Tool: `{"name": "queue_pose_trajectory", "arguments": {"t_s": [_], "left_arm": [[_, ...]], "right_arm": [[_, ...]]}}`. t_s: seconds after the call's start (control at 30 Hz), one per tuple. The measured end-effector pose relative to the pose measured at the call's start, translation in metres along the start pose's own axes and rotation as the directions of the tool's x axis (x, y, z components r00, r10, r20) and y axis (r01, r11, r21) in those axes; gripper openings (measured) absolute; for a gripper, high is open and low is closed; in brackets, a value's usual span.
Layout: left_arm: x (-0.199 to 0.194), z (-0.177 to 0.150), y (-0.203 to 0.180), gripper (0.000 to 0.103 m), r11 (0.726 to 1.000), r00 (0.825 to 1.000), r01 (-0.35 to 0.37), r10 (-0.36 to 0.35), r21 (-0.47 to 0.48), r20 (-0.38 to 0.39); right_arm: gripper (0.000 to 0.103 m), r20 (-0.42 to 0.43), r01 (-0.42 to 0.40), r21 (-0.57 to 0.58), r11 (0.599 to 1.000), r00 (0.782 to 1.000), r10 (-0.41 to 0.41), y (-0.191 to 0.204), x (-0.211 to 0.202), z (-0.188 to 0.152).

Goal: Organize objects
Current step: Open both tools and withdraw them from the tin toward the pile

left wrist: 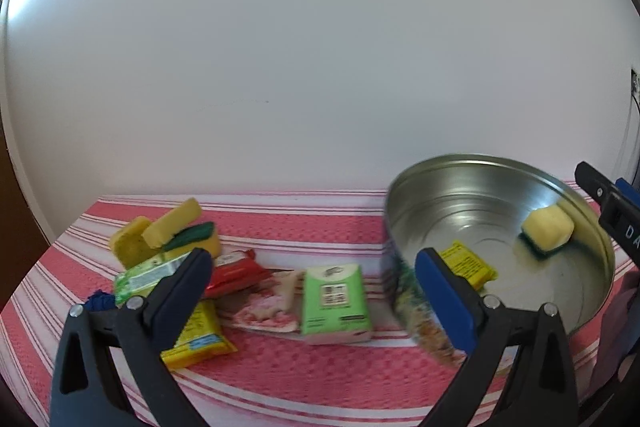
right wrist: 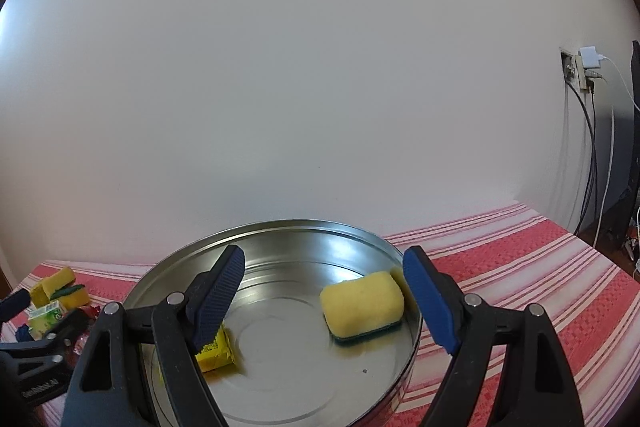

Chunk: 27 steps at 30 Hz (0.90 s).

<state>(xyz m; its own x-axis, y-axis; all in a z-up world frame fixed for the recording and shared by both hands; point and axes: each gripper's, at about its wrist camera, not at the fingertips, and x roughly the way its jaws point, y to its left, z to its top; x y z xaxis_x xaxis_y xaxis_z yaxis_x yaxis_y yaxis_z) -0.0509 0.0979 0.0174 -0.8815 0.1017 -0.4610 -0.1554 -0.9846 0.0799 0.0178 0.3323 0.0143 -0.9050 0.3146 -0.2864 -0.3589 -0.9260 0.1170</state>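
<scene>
A round metal tin (left wrist: 480, 195) stands on the red striped cloth, right of a heap of items. Inside it lie a yellow sponge with a green pad (left wrist: 546, 233) and a small yellow packet (left wrist: 466, 265). My left gripper (left wrist: 314, 259) is open and empty, hovering over a green tissue pack (left wrist: 334, 301) just left of the tin. My right gripper (right wrist: 325, 259) is open above the tin (right wrist: 304, 239). The sponge (right wrist: 362, 303) lies below near its right finger, and its left finger partly hides the yellow packet (right wrist: 214, 347).
Left of the tissue pack are stacked yellow sponges (left wrist: 168, 235), a green packet (left wrist: 144, 277), a red packet (left wrist: 236, 271), a pink packet (left wrist: 268, 307) and a yellow packet (left wrist: 200, 335). A white wall stands behind the table. A socket with cables (right wrist: 580, 71) is at the right.
</scene>
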Motion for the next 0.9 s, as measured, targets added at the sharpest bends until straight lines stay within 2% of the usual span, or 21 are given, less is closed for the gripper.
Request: {"name": "queue_pose_trajectory", "arguments": {"t_s": [0.13, 0.27, 0.63, 0.9], "left_arm": [[-0.004, -0.007, 0.016, 0.103, 0.999, 0.999, -0.025, 0.024, 0.023, 0.028], [-0.007, -0.011, 0.033, 0.103, 0.999, 0.999, -0.038, 0.037, 0.036, 0.031], [-0.005, -0.02, 0.07, 0.103, 0.999, 0.999, -0.049, 0.049, 0.022, 0.004], [0.002, -0.022, 0.106, 0.103, 0.998, 0.998, -0.061, 0.06, -0.032, -0.034]], "right_arm": [[0.083, 0.05, 0.035, -0.046, 0.998, 0.998, -0.033, 0.009, -0.007, -0.003], [0.083, 0.065, 0.052, -0.073, 0.996, 0.997, -0.047, 0.018, -0.013, -0.006], [0.083, -0.011, -0.037, -0.107, 0.994, 0.999, 0.036, 0.053, -0.021, -0.017], [0.083, -0.069, -0.139, -0.167, 0.976, 0.989, 0.129, 0.097, -0.028, -0.027]]}}
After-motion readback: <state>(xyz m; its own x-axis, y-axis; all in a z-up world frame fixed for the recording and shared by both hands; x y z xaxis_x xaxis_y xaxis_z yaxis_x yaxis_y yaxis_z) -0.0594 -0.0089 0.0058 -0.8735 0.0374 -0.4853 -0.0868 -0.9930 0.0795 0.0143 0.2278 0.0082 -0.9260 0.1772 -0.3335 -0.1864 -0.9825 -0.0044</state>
